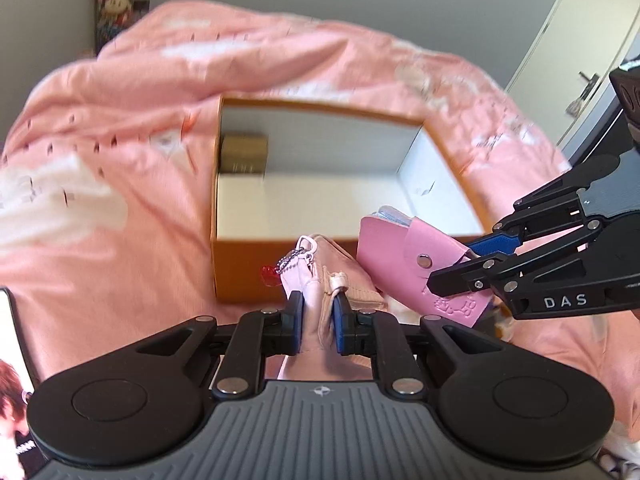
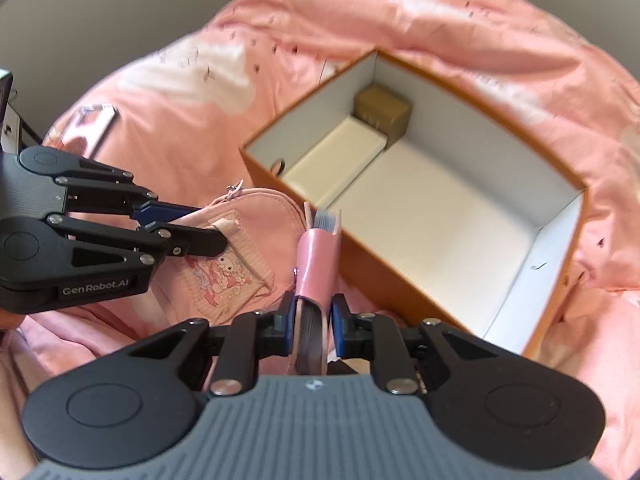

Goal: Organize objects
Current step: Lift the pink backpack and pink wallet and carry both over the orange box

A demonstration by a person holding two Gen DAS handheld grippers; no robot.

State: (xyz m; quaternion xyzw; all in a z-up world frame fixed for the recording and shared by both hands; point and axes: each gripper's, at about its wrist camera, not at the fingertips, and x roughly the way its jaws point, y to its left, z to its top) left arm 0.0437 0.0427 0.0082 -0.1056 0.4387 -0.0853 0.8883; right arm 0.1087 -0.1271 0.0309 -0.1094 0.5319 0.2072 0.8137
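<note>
An open orange box (image 1: 256, 268) with a white inside lies on a pink bedcover; it also shows in the right wrist view (image 2: 384, 276). Inside it are a gold-brown small box (image 2: 384, 114) and a white flat box (image 2: 336, 156). My left gripper (image 1: 316, 312) is shut on a pale pink fabric pouch (image 1: 320, 284) with a bead chain and red charm, just in front of the box. My right gripper (image 2: 312, 316) is shut on a pink leather snap wallet (image 2: 318, 264), held beside the box's near wall. The wallet (image 1: 400, 256) and right gripper (image 1: 452, 268) show in the left view.
The rumpled pink bedcover (image 1: 120, 160) surrounds the box. A photo print (image 1: 12, 400) lies at the left edge. Plush toys (image 1: 116, 0) stand at the back left. A white door (image 1: 580, 60) is at the right.
</note>
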